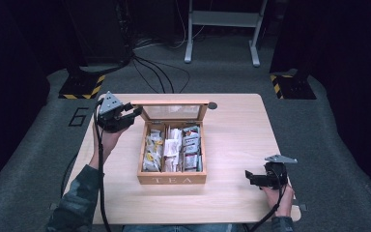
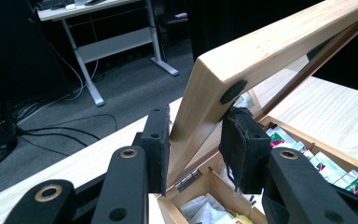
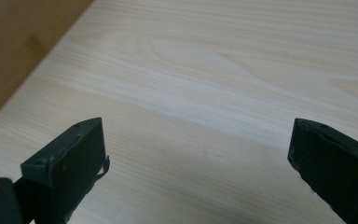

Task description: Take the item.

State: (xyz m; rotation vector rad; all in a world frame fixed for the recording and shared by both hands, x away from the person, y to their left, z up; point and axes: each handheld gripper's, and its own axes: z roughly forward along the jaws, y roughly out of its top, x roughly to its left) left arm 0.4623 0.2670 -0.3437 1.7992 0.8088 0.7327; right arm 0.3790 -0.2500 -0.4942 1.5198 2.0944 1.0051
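Table (image 1: 232,130): pale wood top with rounded corners, grain clearly seen in the right gripper view (image 3: 205,84). It is set on grey carpet (image 1: 43,154); a "6" (image 1: 78,116) is marked on the floor left of it. Black stands with yellow-black hazard-striped bases (image 1: 79,87) are placed at both far corners, and cables (image 1: 154,67) are run across the floor behind. A light grey desk frame (image 1: 222,29) is seen at the back; the rest of the room is dark.

Wooden tea box (image 1: 172,180) is placed mid-table, slightly left of centre, "TEA" on its front wall, compartments packed with tea bags (image 1: 173,147). Its glazed lid (image 1: 170,103) is held raised, about upright, at the far side.

Left gripper (image 1: 131,115) is clamped on the lid's left frame edge (image 2: 200,116); pads are pressed on both faces of the wood. Right gripper (image 1: 249,177) is held over bare table near the front right corner, well apart from the box, jaws spread wide, nothing between them.
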